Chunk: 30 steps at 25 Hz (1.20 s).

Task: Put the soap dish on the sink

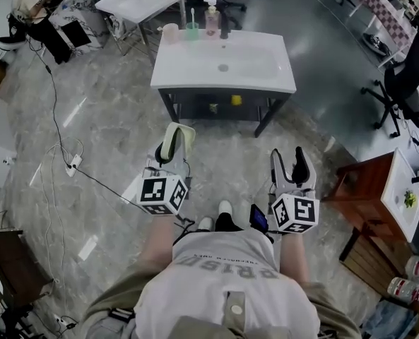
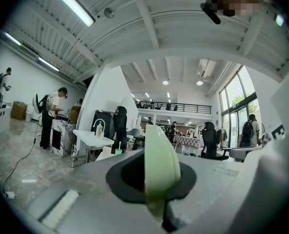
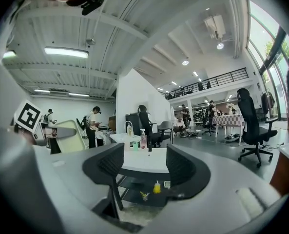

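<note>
The soap dish (image 2: pixel 160 165) is gripped on edge in the clenched left gripper (image 1: pixel 175 145), its broad faces turned to the sides. It is held in the air, not yet over the sink (image 1: pixel 195 68). The sink lies straight ahead of both grippers and well apart, its near edge facing them. The left gripper is lined up with the counter's left half, where bare white surface is seen in front of the cup (image 1: pixel 192 30) and pump bottle (image 1: pixel 211 16) at the back edge. The right gripper (image 1: pixel 292 164) is carried with jaws apart and nothing between them. A carry forward is judged necessary, with the dish rolled flat before it is set down.
</note>
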Each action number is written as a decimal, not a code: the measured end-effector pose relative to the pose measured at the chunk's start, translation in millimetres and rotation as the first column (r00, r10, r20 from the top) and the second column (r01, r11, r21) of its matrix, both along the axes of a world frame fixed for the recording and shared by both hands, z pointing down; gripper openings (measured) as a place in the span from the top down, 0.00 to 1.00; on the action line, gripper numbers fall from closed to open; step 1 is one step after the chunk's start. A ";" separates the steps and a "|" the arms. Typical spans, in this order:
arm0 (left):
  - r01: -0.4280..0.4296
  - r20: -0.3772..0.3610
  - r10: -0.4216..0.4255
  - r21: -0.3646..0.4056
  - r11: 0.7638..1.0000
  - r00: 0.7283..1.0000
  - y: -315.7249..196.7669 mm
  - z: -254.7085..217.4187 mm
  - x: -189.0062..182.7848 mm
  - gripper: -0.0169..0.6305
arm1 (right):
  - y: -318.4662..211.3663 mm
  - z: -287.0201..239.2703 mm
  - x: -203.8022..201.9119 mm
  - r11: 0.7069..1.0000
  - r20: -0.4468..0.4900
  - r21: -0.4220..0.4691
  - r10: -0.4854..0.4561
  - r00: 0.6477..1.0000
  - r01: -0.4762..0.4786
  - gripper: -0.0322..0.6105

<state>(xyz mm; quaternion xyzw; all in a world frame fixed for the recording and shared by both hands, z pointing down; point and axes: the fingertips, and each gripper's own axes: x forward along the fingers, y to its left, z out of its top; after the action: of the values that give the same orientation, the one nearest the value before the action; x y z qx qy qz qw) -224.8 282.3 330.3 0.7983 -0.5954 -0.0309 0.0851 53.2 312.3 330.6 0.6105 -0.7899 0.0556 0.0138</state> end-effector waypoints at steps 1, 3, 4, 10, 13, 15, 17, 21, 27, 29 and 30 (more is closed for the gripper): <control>0.004 -0.001 -0.004 0.014 1.000 1.000 -7.3 -5.7 4.3 0.95 | -8.0 -4.5 4.7 1.000 -0.001 0.013 -0.004 1.000 0.004 0.52; 0.011 0.000 -0.011 0.044 0.999 1.000 -21.3 -17.3 12.7 0.95 | -22.7 -12.7 13.9 0.999 -0.004 0.038 -0.012 1.000 0.012 0.52; 0.013 0.003 -0.013 0.056 0.998 1.000 -27.1 -22.1 16.9 0.95 | -28.9 -15.4 18.3 0.999 -0.005 0.047 -0.014 1.000 0.014 0.52; 0.021 0.024 -0.022 0.066 0.998 0.999 -49.1 -28.4 39.8 0.95 | -54.5 -15.1 38.5 0.998 0.007 0.047 -0.038 0.999 0.037 0.52; 0.023 0.038 -0.025 0.042 0.999 0.999 -50.4 -20.4 47.6 0.95 | -59.3 -7.1 46.1 0.999 0.015 0.030 -0.041 0.999 0.040 0.52; 0.026 0.048 -0.027 0.020 0.999 0.998 -50.7 -13.7 49.5 0.95 | -60.9 -1.6 49.2 0.999 0.023 0.015 -0.040 0.999 0.040 0.52; 0.031 0.055 -0.031 -0.005 1.000 0.998 -51.8 -6.7 48.2 0.95 | -62.7 5.6 49.0 0.999 0.027 -0.005 -0.043 0.999 0.043 0.53; 0.027 0.073 -0.025 -0.039 0.999 0.997 -60.5 4.4 43.1 0.95 | -71.1 21.0 46.7 0.998 0.042 -0.047 -0.033 0.999 0.035 0.53; 0.000 0.066 0.003 -0.042 0.999 0.998 -87.3 8.4 30.1 0.95 | -94.1 23.0 36.4 0.999 0.049 -0.045 0.006 0.999 -0.004 0.53; -0.013 0.062 0.015 -0.029 1.000 0.998 -97.4 3.3 25.3 0.95 | -101.0 18.3 33.0 0.999 0.046 -0.036 0.022 0.999 -0.020 0.53; -0.019 0.061 0.020 -0.020 1.000 0.998 -103.1 0.3 22.4 0.95 | -105.1 15.3 31.0 0.999 0.048 -0.030 0.029 0.998 -0.028 0.53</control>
<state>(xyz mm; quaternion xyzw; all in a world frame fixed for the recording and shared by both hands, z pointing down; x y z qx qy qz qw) -202.4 179.3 330.6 0.8038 -0.5901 0.0000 0.0750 84.2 207.1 345.9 0.6200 -0.7803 0.0820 0.0026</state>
